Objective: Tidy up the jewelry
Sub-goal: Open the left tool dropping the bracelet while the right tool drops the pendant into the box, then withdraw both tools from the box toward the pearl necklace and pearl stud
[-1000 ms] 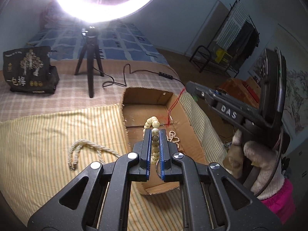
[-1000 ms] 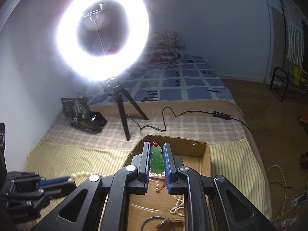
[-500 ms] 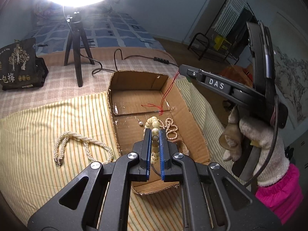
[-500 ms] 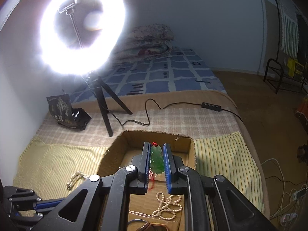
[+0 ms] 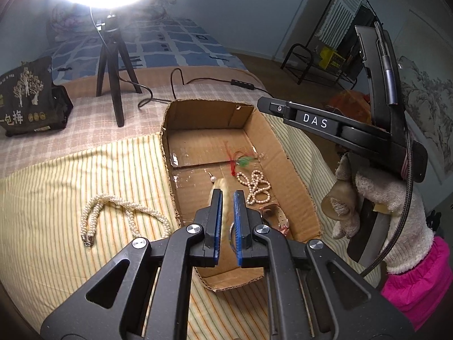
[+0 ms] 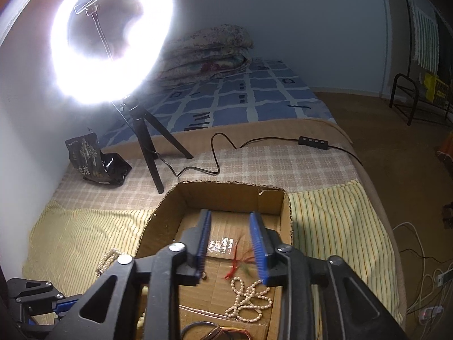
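Jewelry, left wrist view: my left gripper (image 5: 227,202) jaws are clamped on a cream bead strand (image 5: 226,206), blurred, over the cardboard box (image 5: 286,153) on the bed. Box floor holds a green pendant (image 5: 244,162) with red cord, and a small pearl string (image 5: 256,187). A thick pearl rope (image 5: 124,214) lies outside on the striped cloth (image 5: 70,187).

Right wrist view: my right gripper (image 6: 230,243) jaws have just been opening, nothing between them; pendant (image 6: 245,267) lies in the box below, beside the pearl string (image 6: 249,300).
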`<action>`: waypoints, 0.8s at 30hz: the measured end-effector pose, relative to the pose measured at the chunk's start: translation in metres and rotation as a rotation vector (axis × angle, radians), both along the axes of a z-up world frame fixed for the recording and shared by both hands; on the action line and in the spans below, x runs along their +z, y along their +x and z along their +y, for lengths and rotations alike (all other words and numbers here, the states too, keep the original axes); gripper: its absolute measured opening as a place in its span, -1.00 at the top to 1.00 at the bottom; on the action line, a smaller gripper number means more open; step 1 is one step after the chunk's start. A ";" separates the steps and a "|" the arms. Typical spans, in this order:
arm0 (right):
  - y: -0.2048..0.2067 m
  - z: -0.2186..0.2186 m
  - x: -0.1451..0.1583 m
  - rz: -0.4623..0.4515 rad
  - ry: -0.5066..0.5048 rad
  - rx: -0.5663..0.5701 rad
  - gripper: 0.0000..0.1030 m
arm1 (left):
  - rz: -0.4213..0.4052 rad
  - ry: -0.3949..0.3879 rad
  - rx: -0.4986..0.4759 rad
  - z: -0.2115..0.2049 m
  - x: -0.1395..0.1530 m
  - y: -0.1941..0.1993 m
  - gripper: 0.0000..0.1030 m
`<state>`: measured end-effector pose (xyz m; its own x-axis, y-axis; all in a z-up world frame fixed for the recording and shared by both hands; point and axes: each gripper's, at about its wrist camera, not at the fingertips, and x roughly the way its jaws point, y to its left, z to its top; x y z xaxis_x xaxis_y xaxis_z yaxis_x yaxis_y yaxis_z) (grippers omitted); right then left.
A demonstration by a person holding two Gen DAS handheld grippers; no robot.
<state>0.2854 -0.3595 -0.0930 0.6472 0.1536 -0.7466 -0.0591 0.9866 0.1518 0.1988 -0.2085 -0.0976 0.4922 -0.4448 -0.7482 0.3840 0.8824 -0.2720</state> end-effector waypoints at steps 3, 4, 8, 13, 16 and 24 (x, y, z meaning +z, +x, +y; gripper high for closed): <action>-0.001 0.002 0.002 -0.010 -0.018 -0.020 -0.59 | -0.013 0.007 0.001 0.001 0.002 -0.002 0.18; -0.002 0.002 0.003 -0.021 -0.022 -0.034 -0.71 | -0.022 0.008 0.005 0.002 0.002 -0.002 0.03; -0.003 0.003 0.009 -0.045 -0.053 -0.056 -0.95 | -0.065 0.032 0.020 0.001 0.007 -0.005 -0.39; -0.003 0.007 0.010 -0.047 -0.071 -0.050 -0.99 | -0.055 0.034 0.031 0.003 0.006 -0.003 -0.48; -0.004 0.009 0.010 -0.045 -0.078 -0.047 -0.99 | -0.049 0.033 0.033 0.004 0.005 -0.001 -0.48; -0.009 0.008 0.015 -0.051 -0.074 -0.062 -0.99 | -0.060 0.026 0.023 0.005 0.009 -0.006 -0.48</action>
<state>0.2765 -0.3515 -0.0778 0.6911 0.0575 -0.7205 -0.0034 0.9971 0.0764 0.1929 -0.2034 -0.0888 0.5459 -0.4141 -0.7284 0.3788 0.8974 -0.2263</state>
